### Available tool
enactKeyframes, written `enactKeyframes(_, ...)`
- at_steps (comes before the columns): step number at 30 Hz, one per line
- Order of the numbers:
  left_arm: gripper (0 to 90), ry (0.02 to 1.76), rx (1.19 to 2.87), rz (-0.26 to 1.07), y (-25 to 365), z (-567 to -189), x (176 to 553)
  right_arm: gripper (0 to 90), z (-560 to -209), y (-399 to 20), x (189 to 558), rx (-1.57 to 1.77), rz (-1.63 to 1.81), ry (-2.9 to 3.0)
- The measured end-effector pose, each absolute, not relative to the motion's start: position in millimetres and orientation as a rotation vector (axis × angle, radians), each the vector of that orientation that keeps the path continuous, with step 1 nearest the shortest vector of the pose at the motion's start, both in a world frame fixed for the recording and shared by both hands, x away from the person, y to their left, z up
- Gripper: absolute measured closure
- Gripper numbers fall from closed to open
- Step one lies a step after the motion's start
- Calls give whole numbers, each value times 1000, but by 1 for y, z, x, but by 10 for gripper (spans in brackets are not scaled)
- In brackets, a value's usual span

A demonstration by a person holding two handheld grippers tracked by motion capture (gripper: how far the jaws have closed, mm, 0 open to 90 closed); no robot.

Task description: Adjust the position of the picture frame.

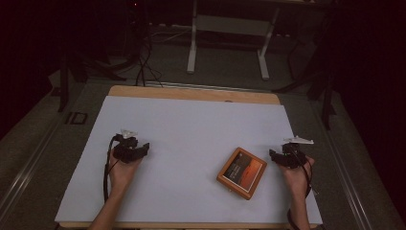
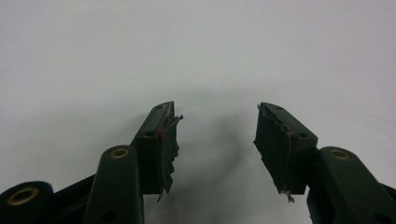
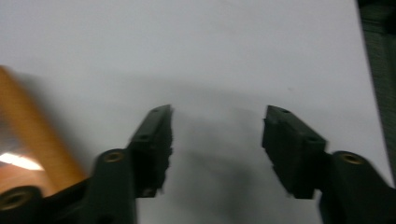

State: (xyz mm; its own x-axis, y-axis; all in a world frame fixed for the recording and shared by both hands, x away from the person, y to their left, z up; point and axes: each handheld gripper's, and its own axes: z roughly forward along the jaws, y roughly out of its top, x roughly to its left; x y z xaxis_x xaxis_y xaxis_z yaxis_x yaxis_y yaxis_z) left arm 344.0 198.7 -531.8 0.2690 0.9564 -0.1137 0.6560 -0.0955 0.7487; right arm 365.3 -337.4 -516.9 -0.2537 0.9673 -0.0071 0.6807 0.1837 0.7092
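Note:
A flat orange-framed box [image 1: 242, 172] with a dark picture on its lid lies on the white table top [image 1: 191, 129], toward the front right. My right gripper [image 1: 277, 155] hovers just to its right, open, with nothing between its jaws. In the right gripper view the gripper [image 3: 217, 116] points over bare white surface and the box's orange edge [image 3: 32, 135] shows blurred at the left. My left gripper [image 1: 141, 147] rests at the left of the table, far from the box. The left gripper [image 2: 219, 109] is open over the bare table top.
The white sheet covers a wooden table whose back edge [image 1: 191, 93] shows bare wood. Beyond it stand a white table frame [image 1: 227, 43] and cables on a dark floor. The table's right edge [image 3: 369, 70] shows close in the right gripper view.

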Motion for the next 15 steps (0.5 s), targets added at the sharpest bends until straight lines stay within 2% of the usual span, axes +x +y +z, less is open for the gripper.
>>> enactKeyframes(6, 519, 1316, 1868, 466, 177, -520, 335, 584, -501, -333, 357, 1483, 906, 2073)
enactKeyframes(15, 595, 1060, 1963, 450, 143, -500, 312, 638, -494, -329, 352, 1418, 1005, 2114)
